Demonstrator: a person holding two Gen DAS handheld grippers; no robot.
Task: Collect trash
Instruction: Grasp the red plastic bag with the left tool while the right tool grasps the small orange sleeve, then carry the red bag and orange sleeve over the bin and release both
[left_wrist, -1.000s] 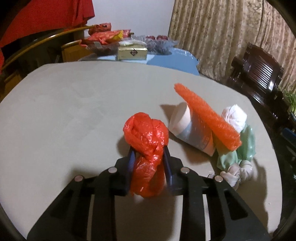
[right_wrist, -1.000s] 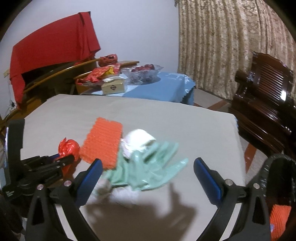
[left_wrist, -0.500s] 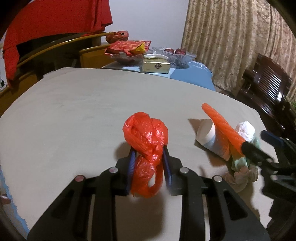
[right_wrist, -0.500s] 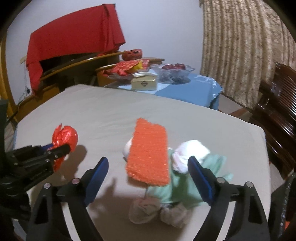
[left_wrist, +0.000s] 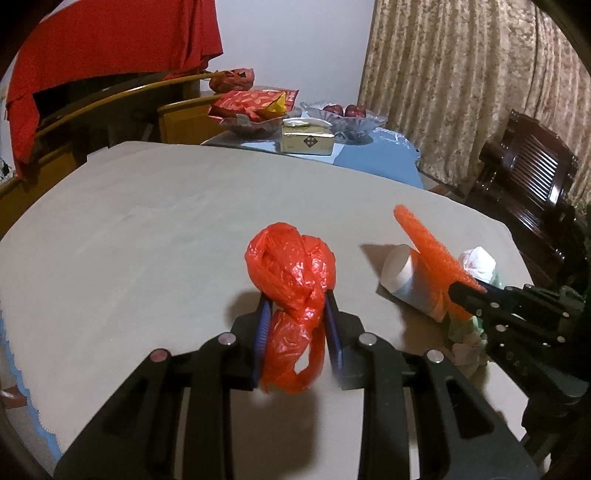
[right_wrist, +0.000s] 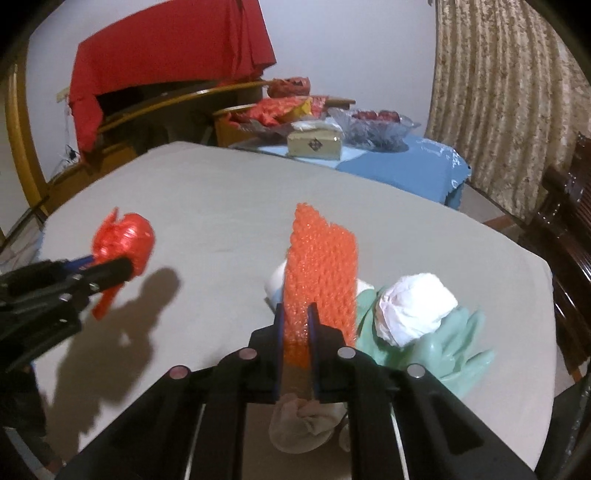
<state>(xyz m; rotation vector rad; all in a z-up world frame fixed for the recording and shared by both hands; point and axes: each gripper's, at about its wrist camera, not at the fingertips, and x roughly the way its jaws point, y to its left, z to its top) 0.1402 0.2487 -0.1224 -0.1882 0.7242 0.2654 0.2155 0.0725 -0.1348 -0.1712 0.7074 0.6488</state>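
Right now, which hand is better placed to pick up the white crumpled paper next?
Right, though both are full. The right hand-held gripper, shut on the orange foam sheet, sits beside the white crumpled paper. The left hand-held gripper holds the red plastic bag farther off.

**A lived-in home dining room**

You are working in a household room: patterned curtains (left_wrist: 461, 92), a carved dark wooden chair (left_wrist: 528, 177), a cloth-covered table (left_wrist: 147, 229), and beyond it a fruit bowl (left_wrist: 347, 118) beside a tissue box (left_wrist: 307, 139).
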